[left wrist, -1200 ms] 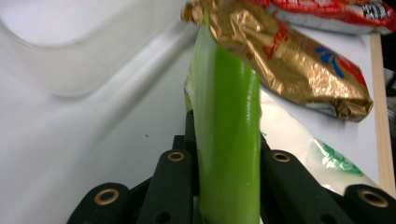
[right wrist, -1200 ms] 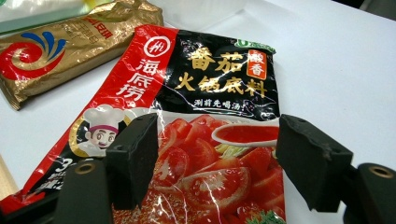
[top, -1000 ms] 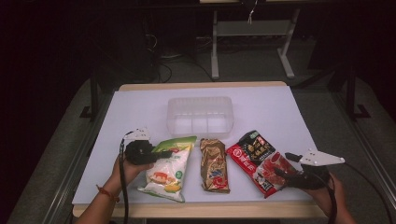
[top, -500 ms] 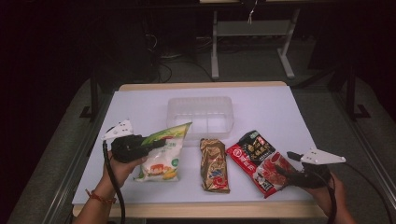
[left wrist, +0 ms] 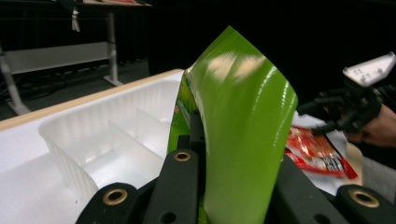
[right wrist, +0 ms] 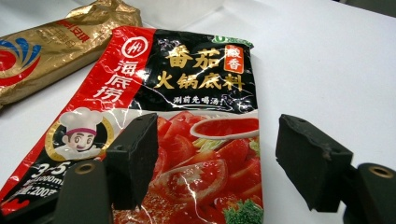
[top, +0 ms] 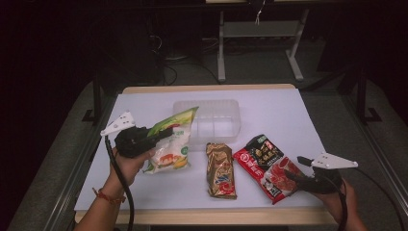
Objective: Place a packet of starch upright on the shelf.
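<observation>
My left gripper (top: 158, 138) is shut on the edge of a green-and-white snack bag (top: 174, 144) and holds it tilted above the table, left of the clear plastic tray (top: 216, 118). In the left gripper view the glossy green bag (left wrist: 238, 126) stands pinched between the jaws of the gripper (left wrist: 238, 191), with the divided tray (left wrist: 93, 135) behind it. My right gripper (top: 294, 176) is open at the near end of a red-and-black soup-base packet (top: 263, 161). In the right gripper view the gripper (right wrist: 219, 154) has its pads apart on either side of that packet (right wrist: 187, 93), which lies flat.
A gold packet (top: 221, 169) lies flat between the two other packs, also seen as the gold packet (right wrist: 56, 42) at the upper left. The white table top (top: 298, 115) has bare room at the right and back. A metal frame (top: 260, 33) stands on the floor beyond.
My left gripper has risen with the green-and-white bag, lifting it off the table and shifting it slightly left. The right gripper has stayed where it was.
</observation>
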Motion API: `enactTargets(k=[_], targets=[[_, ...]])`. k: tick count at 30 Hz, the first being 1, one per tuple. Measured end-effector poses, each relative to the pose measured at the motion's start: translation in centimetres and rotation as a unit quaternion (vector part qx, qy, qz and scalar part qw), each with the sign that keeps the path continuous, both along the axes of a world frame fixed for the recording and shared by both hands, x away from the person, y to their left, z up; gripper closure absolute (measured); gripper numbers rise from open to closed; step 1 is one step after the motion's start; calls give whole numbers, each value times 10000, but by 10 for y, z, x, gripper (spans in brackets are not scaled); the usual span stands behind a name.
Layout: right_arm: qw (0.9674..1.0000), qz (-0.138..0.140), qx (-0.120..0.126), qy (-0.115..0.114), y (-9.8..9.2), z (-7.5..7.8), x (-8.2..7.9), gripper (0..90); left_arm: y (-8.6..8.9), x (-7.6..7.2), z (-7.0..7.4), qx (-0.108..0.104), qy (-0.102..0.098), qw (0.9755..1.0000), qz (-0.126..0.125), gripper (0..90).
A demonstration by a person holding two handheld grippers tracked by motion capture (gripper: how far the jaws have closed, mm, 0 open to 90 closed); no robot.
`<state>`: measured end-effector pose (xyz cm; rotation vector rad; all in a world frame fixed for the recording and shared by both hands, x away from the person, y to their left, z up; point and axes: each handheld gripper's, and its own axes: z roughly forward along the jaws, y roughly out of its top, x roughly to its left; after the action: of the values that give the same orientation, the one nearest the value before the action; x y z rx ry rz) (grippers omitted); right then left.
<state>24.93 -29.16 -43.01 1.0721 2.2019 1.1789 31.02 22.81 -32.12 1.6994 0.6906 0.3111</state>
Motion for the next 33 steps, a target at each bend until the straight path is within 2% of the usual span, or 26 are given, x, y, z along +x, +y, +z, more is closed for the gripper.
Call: enactTargets(k=[6, 9, 12, 14, 16, 18, 19, 21, 24, 27, 29, 32, 33], targets=[[10000, 1, 15, -8, -1, 0, 0, 293, -12, 16, 12, -75, -108, 9998, 175, 824], [10000, -47, -8, -13, -1, 0, 0, 310, -18, 28, 17, -173, -139, 9991, 371, 824], [10000, -67, 7, -42, -1, 1, -1, 318, -27, 40, 20, -92, -214, 9977, 644, 824], [10000, -66, 19, -51, -2, 1, -1, 317, -33, 50, 21, -60, -244, 9959, 871, 825], [10000, -68, 54, -42, -2, 1, -1, 301, -39, 57, 23, 87, -356, 9938, 1051, 825], [9999, -70, 84, -36, -2, 1, -1, 298, -42, 66, 22, -42, -308, 9926, 1173, 825], [9999, -72, 86, -37, -2, 1, -1, 296, -45, 71, 22, 55, -374, 9908, 1302, 825], [9999, -49, 118, -71, -3, 1, -1, 293, -48, 78, 20, 54, -354, 9894, 1409, 825], [9999, -60, 122, -78, -3, 2, -2, 293, -51, 88, 19, 111, -402, 9856, 1636, 825], [9999, -59, 109, -83, -4, 1, -2, 291, -53, 95, 19, 211, -468, 9824, 1797, 825], [9999, -51, 105, -81, -3, 1, -2, 291, -53, 99, 17, 113, -437, 9819, 1838, 825], [10000, -39, 61, -69, -1, 0, -1, 291, -56, 109, 12, 105, -418, 9792, 1984, 825], [10000, -40, 53, -63, -1, 0, -1, 291, -56, 109, 12, 105, -418, 9792, 1984, 825]])
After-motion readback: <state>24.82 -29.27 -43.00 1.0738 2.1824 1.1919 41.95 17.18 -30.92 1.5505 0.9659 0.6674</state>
